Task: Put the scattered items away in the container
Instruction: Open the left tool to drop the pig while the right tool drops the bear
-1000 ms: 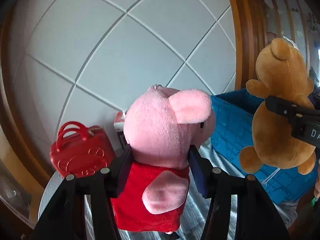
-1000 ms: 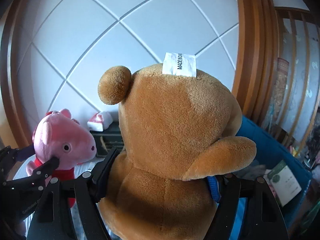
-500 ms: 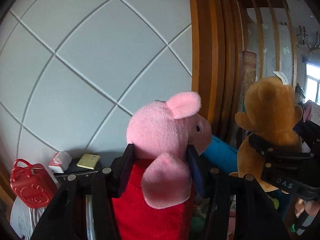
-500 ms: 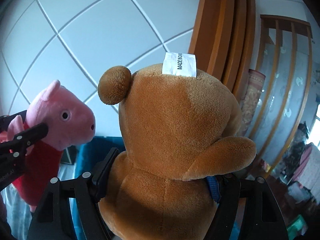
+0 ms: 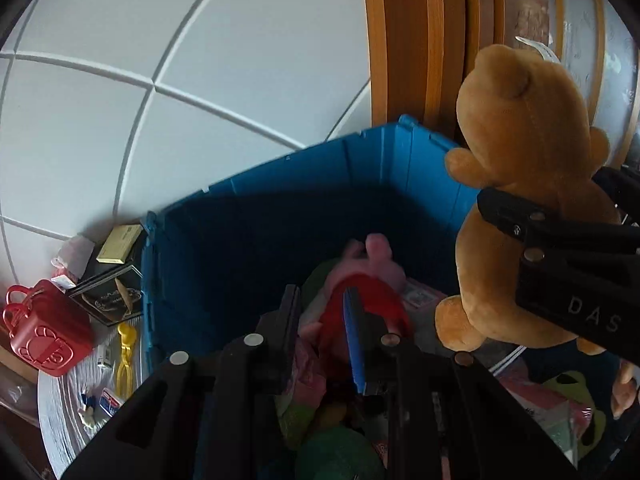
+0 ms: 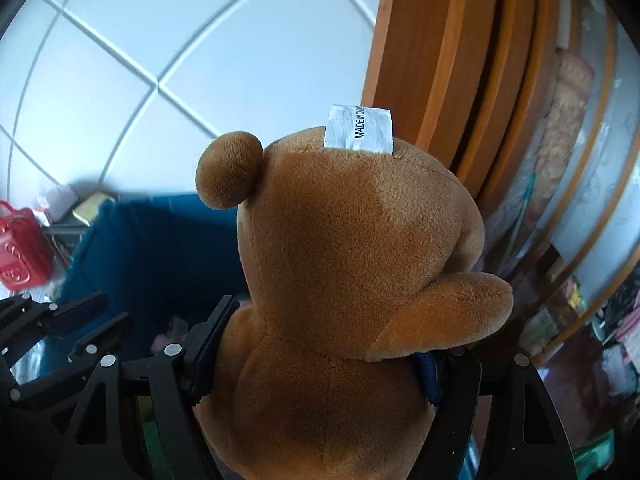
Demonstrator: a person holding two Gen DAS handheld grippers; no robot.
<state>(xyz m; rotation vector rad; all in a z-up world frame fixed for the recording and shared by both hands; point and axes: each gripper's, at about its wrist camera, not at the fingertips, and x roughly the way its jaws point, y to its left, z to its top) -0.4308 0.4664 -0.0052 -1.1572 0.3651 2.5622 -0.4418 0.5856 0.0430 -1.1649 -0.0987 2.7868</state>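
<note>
1. Both views are being lit by soft daylight.
2. The blue bin's (image 5: 256,200) interior is being left in deep shadow.
3. Straight lines are being bent by fisheye distortion; corners are being vignetted black.

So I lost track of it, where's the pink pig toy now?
In the left wrist view, the pink pig toy lies inside the blue bin, left of the brown bear.
</note>
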